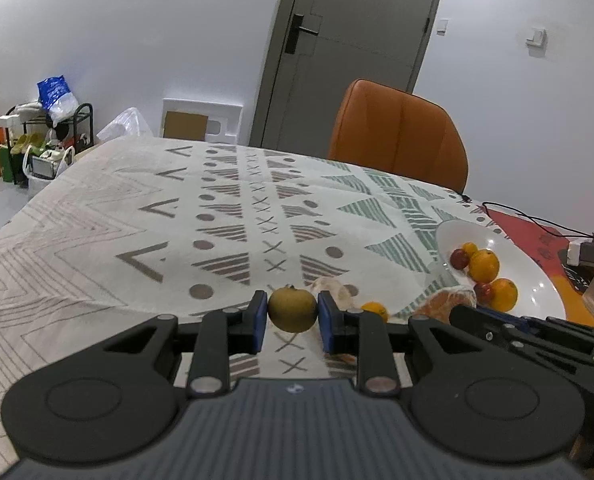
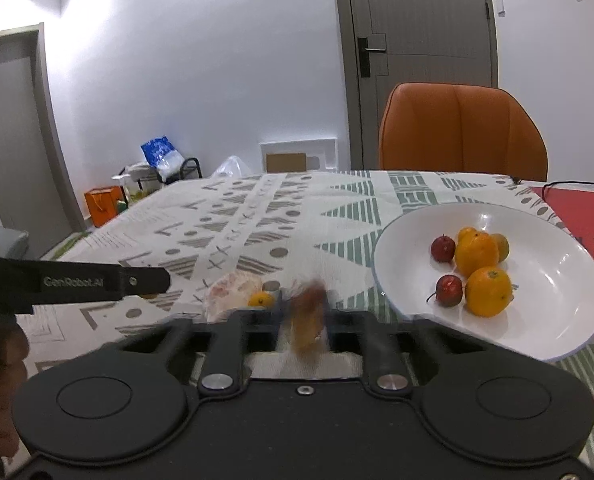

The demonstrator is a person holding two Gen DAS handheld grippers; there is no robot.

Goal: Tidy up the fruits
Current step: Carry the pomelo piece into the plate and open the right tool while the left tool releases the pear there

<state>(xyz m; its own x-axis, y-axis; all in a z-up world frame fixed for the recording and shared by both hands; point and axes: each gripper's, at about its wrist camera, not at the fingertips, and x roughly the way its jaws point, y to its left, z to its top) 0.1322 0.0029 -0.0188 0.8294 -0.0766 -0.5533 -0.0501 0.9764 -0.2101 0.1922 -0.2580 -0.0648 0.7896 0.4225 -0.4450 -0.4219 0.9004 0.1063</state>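
1. The left tongs (image 1: 292,322) are closed on a small brownish-green fruit (image 1: 292,309), their blue pads touching it on both sides; it looks lifted above the patterned tabletop (image 1: 97,208).
2. The right tongs (image 2: 304,322) are nearly closed around a wrapped orange-brown item (image 2: 307,318) (too blurred to say what it is), so how firmly they hold it I cannot tell.
3. The white bowl (image 2: 401,240) sits to the right on the tabletop, already holding oranges and small red fruits. A small orange (image 2: 261,300) and a crumpled plastic-wrapped piece (image 2: 233,290) lie on the cloth just beside the right tongs.
4. Risk: the round fruit is gripped only at its two sides, so a quick swing toward the bowl could make it roll out of the pads and drop.
5. Risk: both tongs work close together near the bowl's left rim (the right one appears at the left view's right edge), so they could knock each other.
6. Risk: releasing from high up may jolt the stacked oranges and send one over the shallow rim.
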